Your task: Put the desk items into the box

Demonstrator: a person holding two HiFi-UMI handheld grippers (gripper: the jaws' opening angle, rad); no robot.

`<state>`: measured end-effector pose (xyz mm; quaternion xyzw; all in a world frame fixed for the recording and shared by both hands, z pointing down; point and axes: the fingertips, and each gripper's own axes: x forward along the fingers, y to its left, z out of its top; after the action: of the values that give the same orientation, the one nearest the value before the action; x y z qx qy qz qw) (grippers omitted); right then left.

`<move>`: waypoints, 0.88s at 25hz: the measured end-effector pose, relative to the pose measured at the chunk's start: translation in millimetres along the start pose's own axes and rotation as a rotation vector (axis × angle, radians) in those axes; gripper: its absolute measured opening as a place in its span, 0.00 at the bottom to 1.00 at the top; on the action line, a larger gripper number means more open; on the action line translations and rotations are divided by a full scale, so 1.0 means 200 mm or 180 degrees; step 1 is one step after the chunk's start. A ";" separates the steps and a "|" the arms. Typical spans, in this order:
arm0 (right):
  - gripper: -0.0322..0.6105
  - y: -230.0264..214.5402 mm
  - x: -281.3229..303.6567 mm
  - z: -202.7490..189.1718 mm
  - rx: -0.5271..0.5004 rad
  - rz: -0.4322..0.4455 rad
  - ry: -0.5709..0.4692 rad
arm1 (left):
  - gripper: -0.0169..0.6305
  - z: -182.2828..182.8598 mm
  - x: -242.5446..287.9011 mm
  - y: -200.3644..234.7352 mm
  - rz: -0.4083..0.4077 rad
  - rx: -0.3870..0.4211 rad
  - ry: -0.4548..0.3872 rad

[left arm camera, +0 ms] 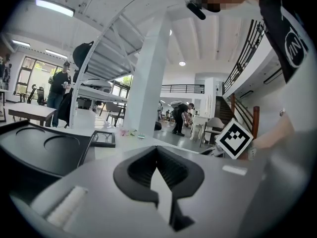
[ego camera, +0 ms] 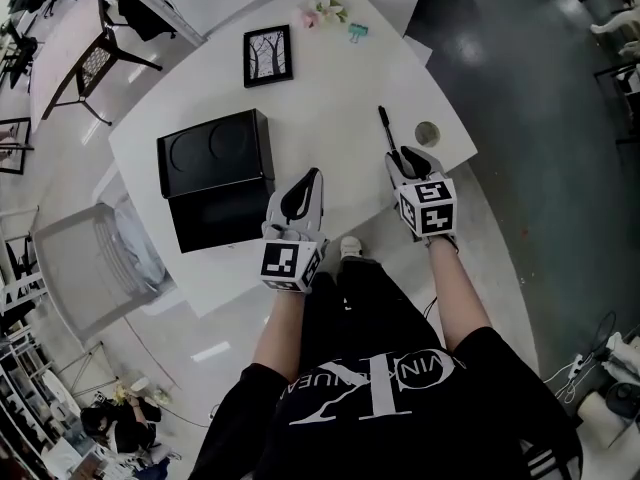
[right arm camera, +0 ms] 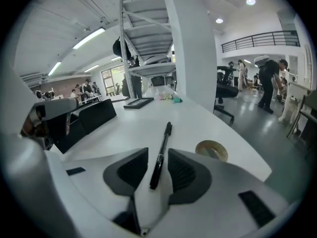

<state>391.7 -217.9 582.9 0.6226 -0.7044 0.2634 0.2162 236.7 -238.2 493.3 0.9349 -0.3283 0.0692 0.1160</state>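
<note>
My right gripper [right arm camera: 157,151] has its jaws a little apart, and the near end of a black pen [right arm camera: 166,135] lies in the gap between them. The pen rests flat on the white worktop [ego camera: 330,98] and points away from me; the jaws aren't pinching it. My left gripper [left arm camera: 157,150] has its jaws closed tip to tip with nothing between them. It sits low over the worktop, just beside the near right corner of the black box [ego camera: 215,153].

The box lies open on the worktop in two halves. The far half shows two round recesses, and the half nearer me is a plain dark hollow. I can see nothing inside either half.

The pen [ego camera: 385,128] is well to the right of the box, with my right gripper [ego camera: 400,153] at its near end. A roll of tape [ego camera: 427,133] lies flat just beyond the pen on the side away from the box, near the worktop's edge. A black picture frame [ego camera: 268,55] lies past the box's far side. Farther beyond the box, at the far edge, are a small sprig of flowers [ego camera: 320,10] and a teal binder clip [ego camera: 357,31].
</note>
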 end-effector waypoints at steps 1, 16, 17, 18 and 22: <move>0.24 0.00 0.01 0.00 0.0005 -0.0011 0.0039 | 0.04 0.00 0.00 0.00 0.0000 -0.0002 0.0001; 0.14 -0.01 0.06 -0.04 -0.0093 -0.0137 0.0433 | 0.04 0.00 -0.03 0.01 0.0044 -0.0032 -0.0022; 0.14 -0.01 0.06 -0.04 -0.0097 -0.0128 0.0431 | 0.04 0.00 -0.04 0.01 0.0045 -0.0032 -0.0022; 0.14 -0.01 0.06 -0.04 -0.0088 -0.0119 0.0429 | 0.04 0.00 -0.05 0.01 0.0048 -0.0034 -0.0022; 0.13 -0.01 0.05 -0.03 0.0008 -0.0107 0.0367 | 0.04 0.01 -0.07 0.02 0.0066 -0.0038 -0.0041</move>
<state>392.6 -221.6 593.8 0.6184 -0.6799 0.2960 0.2601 223.4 -232.6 487.9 0.9312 -0.3390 0.0624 0.1188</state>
